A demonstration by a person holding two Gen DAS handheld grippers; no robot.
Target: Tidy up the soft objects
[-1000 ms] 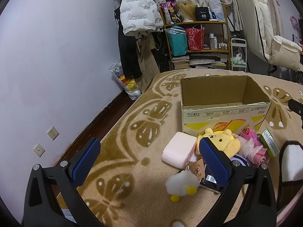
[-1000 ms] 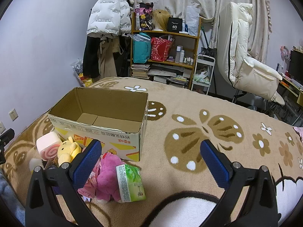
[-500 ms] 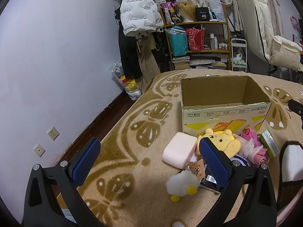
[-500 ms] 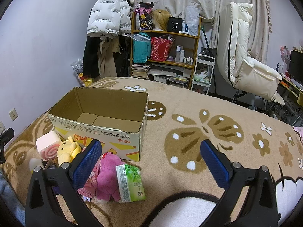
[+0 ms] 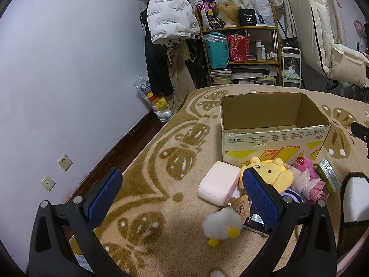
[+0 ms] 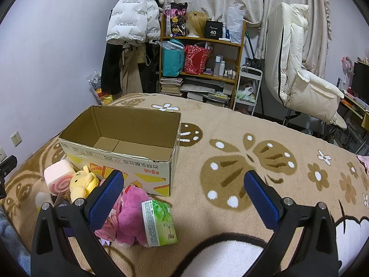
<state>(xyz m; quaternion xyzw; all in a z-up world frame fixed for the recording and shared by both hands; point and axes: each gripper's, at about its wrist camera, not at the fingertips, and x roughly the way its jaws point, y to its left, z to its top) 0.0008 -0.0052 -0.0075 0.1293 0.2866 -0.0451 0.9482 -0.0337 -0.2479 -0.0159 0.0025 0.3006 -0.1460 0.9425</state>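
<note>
An open, empty cardboard box (image 5: 274, 136) (image 6: 120, 154) stands on the patterned blanket. In front of it lies a pile of soft things: a pink roll cushion (image 5: 219, 185) (image 6: 58, 176), a yellow bear plush (image 5: 274, 175) (image 6: 81, 182), a pink plush (image 6: 131, 212) (image 5: 304, 166), a green tissue pack (image 6: 159, 222) (image 5: 328, 177) and a white fluffy toy with yellow feet (image 5: 222, 225). My left gripper (image 5: 182, 198) is open and empty, left of the pile. My right gripper (image 6: 184, 198) is open and empty, right of the pile.
A brown-and-beige blanket (image 6: 253, 161) covers the bed. A shelf (image 6: 203, 57) with bags and books, hanging coats (image 6: 131, 23) and a cream chair (image 6: 299, 69) stand beyond it. The wall with sockets (image 5: 64, 162) is at the left.
</note>
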